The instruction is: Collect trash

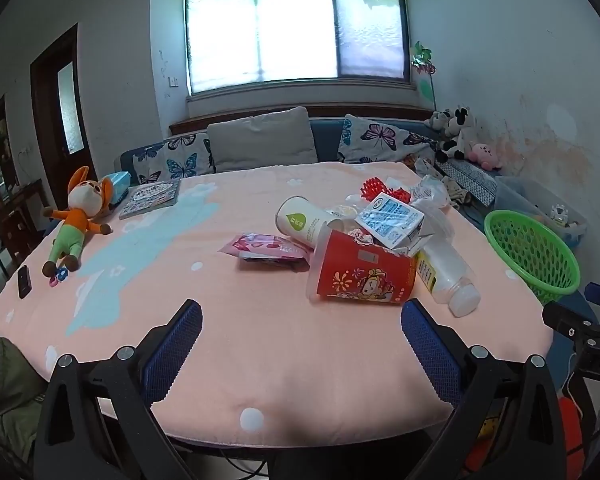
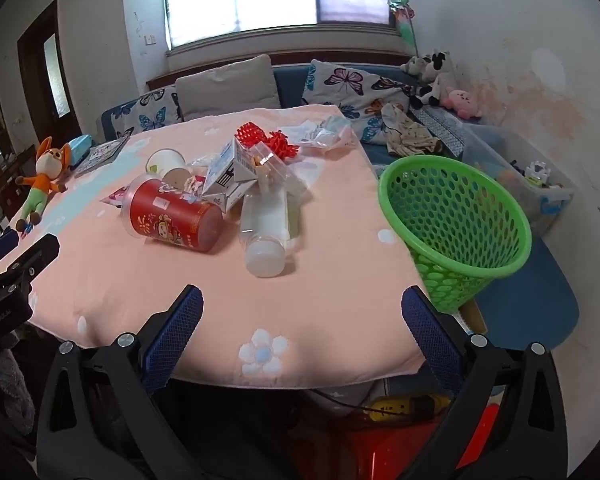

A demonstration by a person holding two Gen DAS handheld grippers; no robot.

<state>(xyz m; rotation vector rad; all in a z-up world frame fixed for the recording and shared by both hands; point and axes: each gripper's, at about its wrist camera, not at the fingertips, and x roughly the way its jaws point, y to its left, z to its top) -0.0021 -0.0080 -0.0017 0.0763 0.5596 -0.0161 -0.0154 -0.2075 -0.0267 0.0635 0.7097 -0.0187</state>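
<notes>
I see one worktop [image 1: 260,360] under a pink cloth, and one green basket [image 2: 456,216] just off its right edge, tilted, mouth toward the trash. On the left edge lies one plush toy [image 1: 78,220], with one book [image 1: 152,198] just behind it near the far left corner and one dark phone [image 1: 23,281] near the left edge in front of it.

The trash sits in one heap right of centre, toward the far edge. I count one red cup [image 1: 360,272] on its side, nearest me; one clear bottle [image 2: 265,224] just beside it on the right, cap toward me; one white cup [image 1: 300,220] on its side behind the red one; one milk carton [image 1: 392,222] resting on the red cup and the bottle; one pink packet [image 1: 266,250] flat to the left of the red cup. Behind those I make out red mesh [image 1: 380,192] and crumpled clear plastic [image 2: 324,134], too tangled for me to count.

My left gripper [image 1: 302,344] has its fingers [image 1: 174,348] spread fully wide over the near edge, holding and touching nothing. My right gripper [image 2: 302,332] is the same: fingers [image 2: 172,336] wide apart, empty, near the near right corner beside the basket.
</notes>
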